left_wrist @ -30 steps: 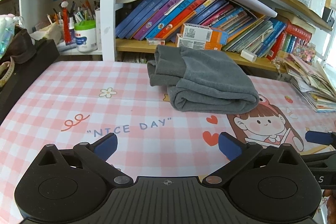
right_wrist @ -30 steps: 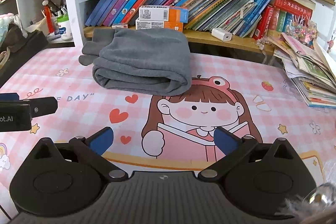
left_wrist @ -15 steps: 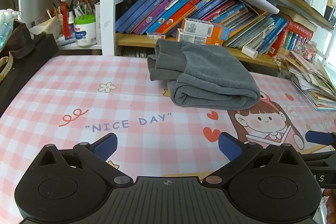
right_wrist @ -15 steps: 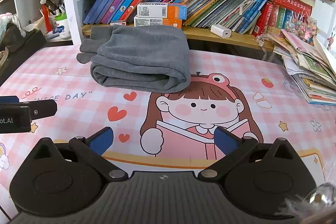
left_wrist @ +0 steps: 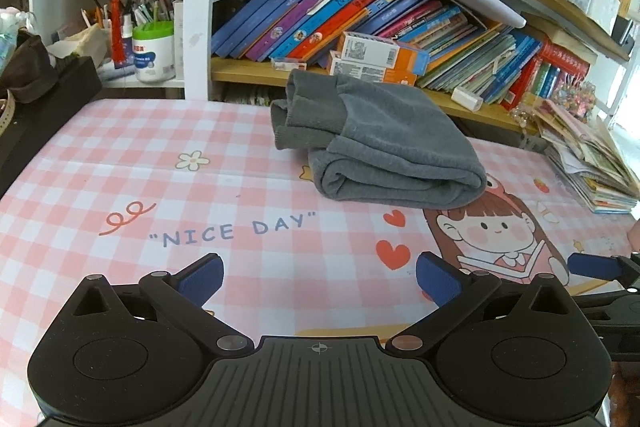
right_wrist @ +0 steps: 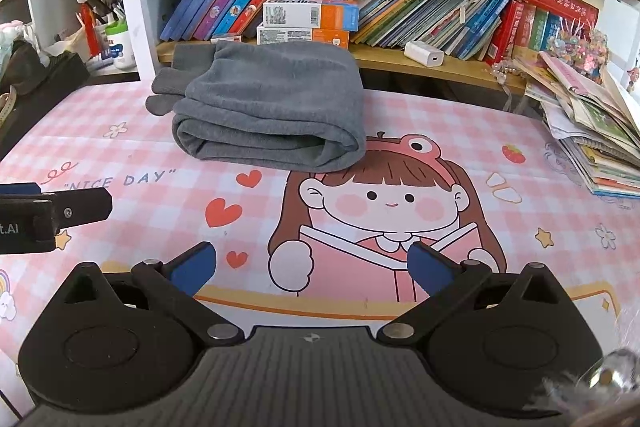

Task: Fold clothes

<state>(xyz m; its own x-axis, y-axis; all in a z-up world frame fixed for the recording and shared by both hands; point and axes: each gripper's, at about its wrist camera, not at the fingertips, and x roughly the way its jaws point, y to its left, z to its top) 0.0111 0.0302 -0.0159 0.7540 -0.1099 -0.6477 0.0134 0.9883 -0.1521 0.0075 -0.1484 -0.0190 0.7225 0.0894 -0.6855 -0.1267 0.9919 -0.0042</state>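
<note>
The left gripper [left_wrist: 318,281] hangs over the pink checked table [left_wrist: 120,163], jaws apart and empty, near the "NICE DAY" lettering [left_wrist: 234,229] and well short of the folded grey garment [left_wrist: 380,143]. That garment lies at the table's far edge, just before the bookshelf [right_wrist: 400,55]. The right gripper [right_wrist: 312,265], jaws likewise apart and empty, hangs over the cartoon girl [right_wrist: 384,203] printed in front of the garment.

We hold the left gripper [left_wrist: 318,279] low and level, its blue-padded fingers [left_wrist: 202,279] spread wide with nothing between them. Our right gripper [right_wrist: 312,265] sits just beside it, level too, jaws equally wide apart and empty.
</note>
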